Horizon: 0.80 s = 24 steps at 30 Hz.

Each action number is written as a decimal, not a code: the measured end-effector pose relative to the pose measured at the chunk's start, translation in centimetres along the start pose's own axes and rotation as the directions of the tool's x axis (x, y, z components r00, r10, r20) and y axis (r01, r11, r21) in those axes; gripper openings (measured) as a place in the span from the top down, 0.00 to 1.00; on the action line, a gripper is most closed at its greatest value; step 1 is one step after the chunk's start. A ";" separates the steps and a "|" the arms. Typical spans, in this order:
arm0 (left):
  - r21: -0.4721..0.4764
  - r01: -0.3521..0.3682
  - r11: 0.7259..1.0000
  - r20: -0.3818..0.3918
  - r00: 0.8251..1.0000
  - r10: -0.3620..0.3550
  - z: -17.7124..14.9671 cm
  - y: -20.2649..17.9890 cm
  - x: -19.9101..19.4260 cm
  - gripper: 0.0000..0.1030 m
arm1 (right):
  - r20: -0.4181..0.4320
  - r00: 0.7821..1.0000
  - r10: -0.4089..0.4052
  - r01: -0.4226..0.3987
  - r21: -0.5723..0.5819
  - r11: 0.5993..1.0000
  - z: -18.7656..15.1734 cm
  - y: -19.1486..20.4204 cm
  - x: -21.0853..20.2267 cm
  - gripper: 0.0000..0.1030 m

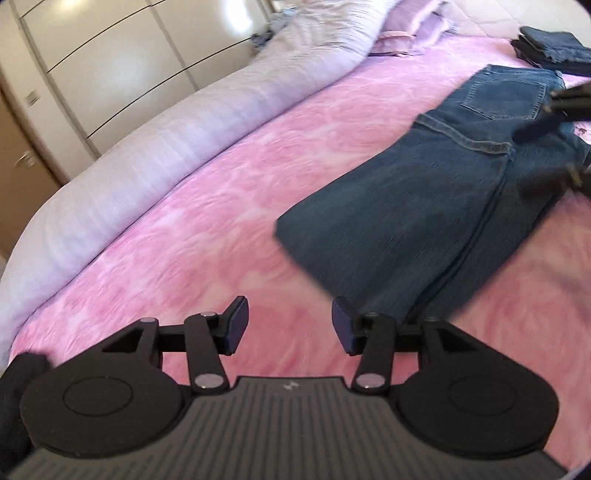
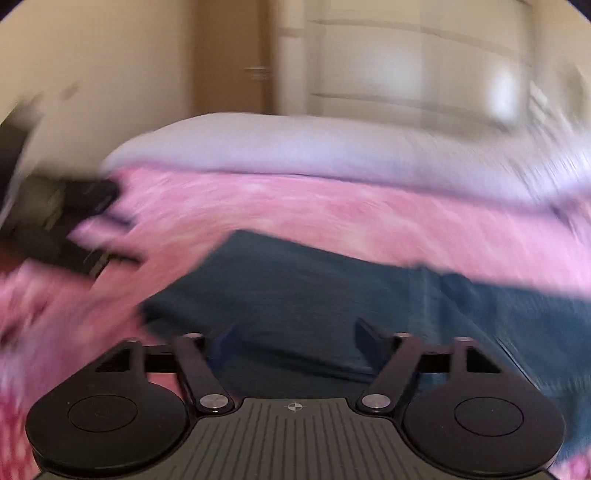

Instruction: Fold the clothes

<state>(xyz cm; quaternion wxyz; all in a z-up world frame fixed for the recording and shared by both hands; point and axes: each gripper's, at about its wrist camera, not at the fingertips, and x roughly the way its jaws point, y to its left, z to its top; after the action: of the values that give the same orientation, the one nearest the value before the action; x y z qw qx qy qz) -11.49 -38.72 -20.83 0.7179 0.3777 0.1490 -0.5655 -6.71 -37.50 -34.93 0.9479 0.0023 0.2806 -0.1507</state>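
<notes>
A pair of dark blue jeans lies folded lengthwise on the pink bedspread, back pocket toward the far end. My left gripper is open and empty above the pink cover, just short of the jeans' near end. My right gripper is open and empty, low over the jeans. The right gripper also shows blurred at the right edge of the left wrist view, over the waist end. The left gripper shows blurred at the left of the right wrist view.
A stack of folded dark clothes lies at the far end of the bed. A rolled lilac duvet runs along the bed's far side, with pillows beyond. Wardrobe doors and a wooden door stand behind.
</notes>
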 end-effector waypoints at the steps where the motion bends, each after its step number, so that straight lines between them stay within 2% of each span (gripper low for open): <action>1: -0.012 -0.005 1.000 0.002 1.000 0.005 -0.5 0.4 -0.7 0.55 | -0.005 1.000 0.006 -0.007 -0.073 0.997 -0.2 2.2 0.7 0.25; 3: -0.035 -0.016 0.999 0.005 1.000 0.016 -1.6 1.2 -2.0 0.54 | -0.014 1.000 0.006 -0.009 -0.193 0.981 -0.4 6.2 2.3 0.25; 6: -0.064 -0.021 0.998 0.025 0.999 0.023 -3.0 2.1 -3.4 0.52 | -0.016 0.999 -0.027 0.021 -0.299 0.954 -0.4 10.7 5.5 0.25; 8: -0.080 -0.019 0.997 0.035 0.999 0.022 -4.0 2.8 -4.1 0.51 | -0.040 0.998 -0.054 0.035 -0.377 0.926 -0.6 12.5 8.6 0.25; 10: -0.091 -0.014 0.996 0.042 0.999 0.018 -5.0 3.3 -4.6 0.51 | -0.028 0.994 -0.106 0.079 -0.480 0.874 -1.3 13.9 10.6 0.25; 13: -0.104 0.003 0.995 0.063 0.998 0.004 -6.0 4.0 -4.8 0.51 | 0.025 0.980 -0.195 0.171 -0.599 0.782 -2.0 14.5 11.6 0.25; 15: -0.050 0.008 0.999 0.083 0.996 -0.004 -6.2 3.7 -4.2 0.48 | 0.047 0.968 -0.245 0.216 -0.649 0.729 -2.4 14.2 12.3 0.27; 17: 0.106 -0.012 0.994 0.108 0.994 0.001 -6.0 2.2 -3.0 0.47 | 0.054 0.969 -0.240 0.212 -0.677 0.705 -2.6 13.8 12.7 0.27; 18: 0.199 -0.031 0.980 0.121 0.993 0.007 -5.9 1.2 -2.4 0.46 | 0.059 0.971 -0.233 0.209 -0.690 0.693 -2.7 13.8 12.7 0.29; 19: 0.311 -0.053 0.949 0.143 0.990 0.009 -5.8 0.0 -1.6 0.44 | 0.055 0.973 -0.225 0.197 -0.704 0.682 -2.8 13.9 12.6 0.50; 20: 0.412 -0.077 0.908 0.169 0.986 0.007 -5.8 -1.1 -0.9 0.39 | 0.046 0.975 -0.216 0.183 -0.719 0.671 -2.9 13.9 12.4 0.83; 22: 0.570 -0.121 0.813 0.214 0.977 -0.005 -5.7 -2.8 1.0 0.35 | 0.050 0.980 -0.191 0.173 -0.685 0.708 -2.9 13.3 11.7 0.84; 24: 0.672 -0.151 0.725 0.243 0.970 -0.023 -5.2 -4.0 3.0 0.35 | 0.060 0.986 -0.157 0.159 -0.630 0.760 -2.5 12.2 10.5 0.85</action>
<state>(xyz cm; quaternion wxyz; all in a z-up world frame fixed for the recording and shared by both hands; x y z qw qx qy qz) -13.10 -37.45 -27.76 0.5590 0.5514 -0.1693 -0.5957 3.88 -28.61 -43.62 0.8779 -0.3402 0.3123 -0.1269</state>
